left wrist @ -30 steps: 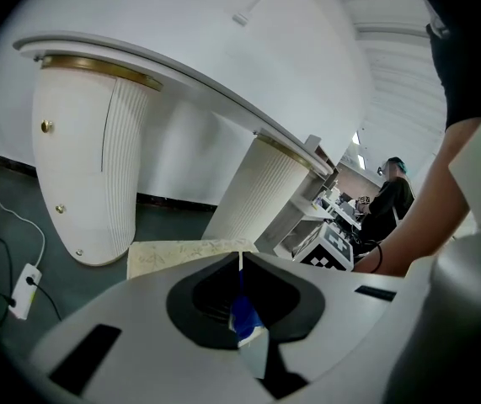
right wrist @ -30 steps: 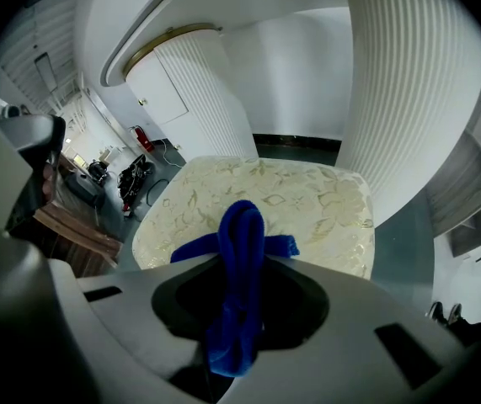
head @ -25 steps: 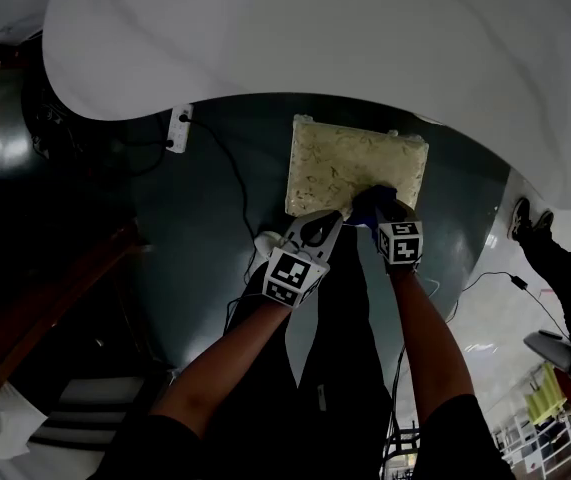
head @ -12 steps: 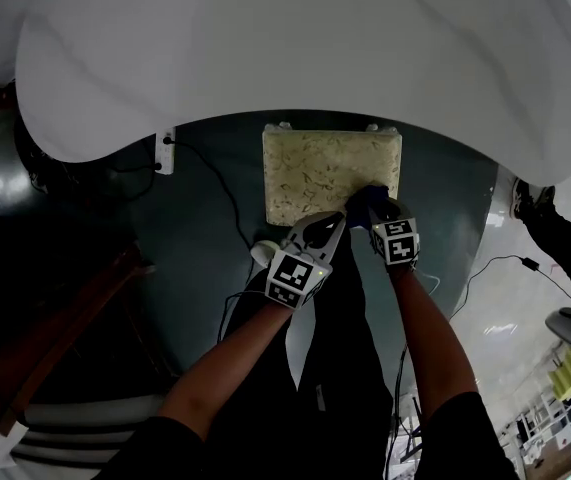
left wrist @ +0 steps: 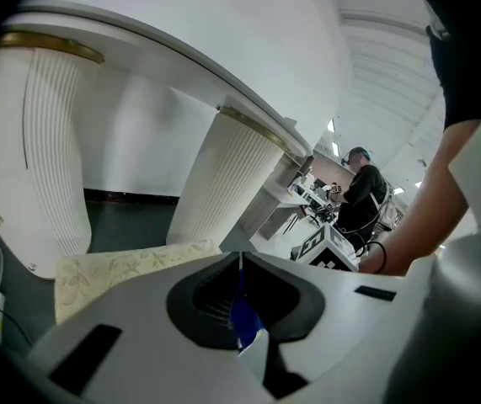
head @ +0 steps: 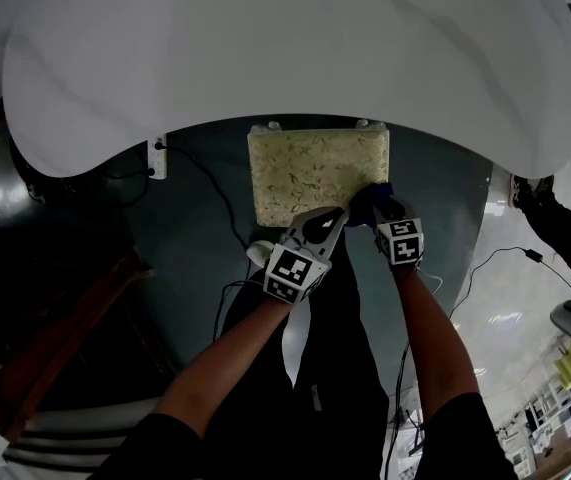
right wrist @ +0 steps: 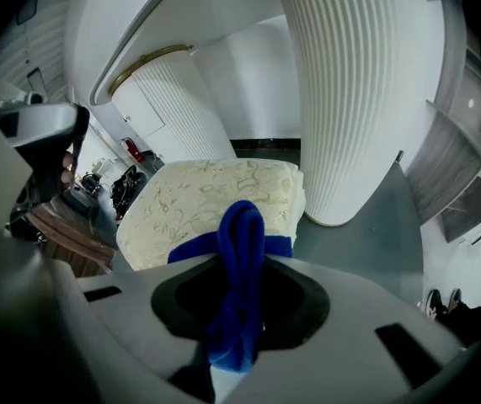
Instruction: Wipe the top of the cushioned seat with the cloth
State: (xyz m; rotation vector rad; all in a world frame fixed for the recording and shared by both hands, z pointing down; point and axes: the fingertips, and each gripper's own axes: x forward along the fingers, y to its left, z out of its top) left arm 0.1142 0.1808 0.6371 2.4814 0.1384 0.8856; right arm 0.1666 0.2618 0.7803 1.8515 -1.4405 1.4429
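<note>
The cushioned seat (head: 315, 168) is a cream square with a leaf pattern, on the dark floor under a white table. A blue cloth (head: 368, 199) lies bunched on its near right corner. My right gripper (head: 381, 204) is shut on that cloth (right wrist: 240, 251), which hangs folded between the jaws just above the seat (right wrist: 215, 200). My left gripper (head: 337, 218) sits close beside it at the seat's near edge. Its jaws are together, with a thin blue sliver of cloth (left wrist: 243, 314) pinched in the seam. The seat (left wrist: 122, 263) shows low on the left in that view.
A large white tabletop (head: 285, 58) overhangs the far side of the seat, on ribbed white pedestals (right wrist: 358, 99). A white power strip (head: 155, 155) with a black cable lies left of the seat. Another person's leg (head: 555, 233) is at the right; a person (left wrist: 362, 196) stands further off.
Both grippers and the blue cloth have slid right along the seat's near edge, from about its middle to its near right corner. Both stay shut.
</note>
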